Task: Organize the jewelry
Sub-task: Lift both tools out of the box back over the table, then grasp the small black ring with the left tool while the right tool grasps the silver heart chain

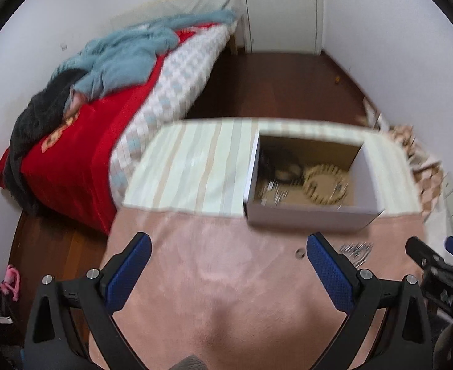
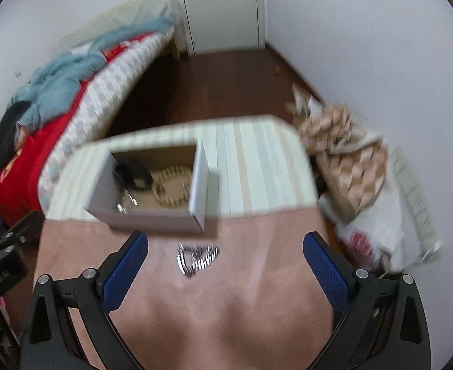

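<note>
1. The silver chain [image 2: 197, 259] lies on the pink cloth [image 2: 226, 308], just in front of the box [image 2: 152, 219].
2. The right gripper [image 2: 226, 265] is wide open, empty, and nearer; the chain sits between its fingers, toward the left one.
3. The left gripper [image 1: 226, 265] is wide open, empty too.

Between our right gripper's fingers, a shiny metal chain [image 2: 197, 259] lies on matt pink cloth [image 2: 226, 308]; beyond, a matt cardboard box [image 2: 152, 219].
</note>
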A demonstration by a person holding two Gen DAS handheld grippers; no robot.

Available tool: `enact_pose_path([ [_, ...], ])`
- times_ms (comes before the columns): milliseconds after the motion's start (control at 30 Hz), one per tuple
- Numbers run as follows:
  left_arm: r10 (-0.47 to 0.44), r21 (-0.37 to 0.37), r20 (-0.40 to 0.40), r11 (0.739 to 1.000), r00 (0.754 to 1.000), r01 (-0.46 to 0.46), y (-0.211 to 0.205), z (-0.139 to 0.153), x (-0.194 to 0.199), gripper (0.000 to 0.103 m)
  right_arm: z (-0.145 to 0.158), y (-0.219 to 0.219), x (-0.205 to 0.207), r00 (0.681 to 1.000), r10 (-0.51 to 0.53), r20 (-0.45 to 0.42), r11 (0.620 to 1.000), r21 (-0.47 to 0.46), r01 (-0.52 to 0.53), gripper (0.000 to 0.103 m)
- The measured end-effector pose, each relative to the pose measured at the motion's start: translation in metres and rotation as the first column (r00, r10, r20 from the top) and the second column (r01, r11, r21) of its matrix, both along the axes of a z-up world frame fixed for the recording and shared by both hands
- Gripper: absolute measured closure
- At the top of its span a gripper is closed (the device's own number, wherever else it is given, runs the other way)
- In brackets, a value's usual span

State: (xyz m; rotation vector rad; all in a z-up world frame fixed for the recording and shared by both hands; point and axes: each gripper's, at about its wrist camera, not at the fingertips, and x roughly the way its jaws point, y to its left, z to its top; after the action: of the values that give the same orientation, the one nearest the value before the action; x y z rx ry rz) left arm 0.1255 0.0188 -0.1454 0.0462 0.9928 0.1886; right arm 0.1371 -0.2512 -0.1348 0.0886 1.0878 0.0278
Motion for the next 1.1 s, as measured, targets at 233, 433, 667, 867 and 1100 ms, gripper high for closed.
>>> enact_pose_path([
  [233,0.027,0.016,-0.108,1.0,0.994,-0.026,0.006,-0.053,0.013,0.0,-0.09,-0.001,0.02,0.991,-0.012,-0.13,1.0,0.01,0.013,0.037],
  [433,0.021,0.005,-0.139,1.0,0.99,-0.021,0.003,-0.067,0.024,0.0,-0.109,0.018,0.02,0.994,0.046,-0.1,0.998,-0.039,-0.05,0.067],
  [667,-0.02,-0.054,-0.157,0.998,0.987,0.011,-0.008,-0.079,0.03,0.0,-0.103,0.01,0.014,0.994,0.04,-0.106,0.999,-0.023,-0.043,0.103],
  [867,-0.078,-0.11,-0.196,0.992,0.977,0.057,-0.03,-0.096,0.035,0.001,-0.088,-0.029,0.005,0.996,-0.032,-0.084,0.999,-0.009,0.032,0.103],
  [1100,-0.126,-0.134,-0.206,0.986,0.97,0.099,-0.048,-0.111,0.045,0.011,-0.085,-0.046,0.011,0.991,-0.046,-0.126,0.99,0.127,0.062,0.103],
])
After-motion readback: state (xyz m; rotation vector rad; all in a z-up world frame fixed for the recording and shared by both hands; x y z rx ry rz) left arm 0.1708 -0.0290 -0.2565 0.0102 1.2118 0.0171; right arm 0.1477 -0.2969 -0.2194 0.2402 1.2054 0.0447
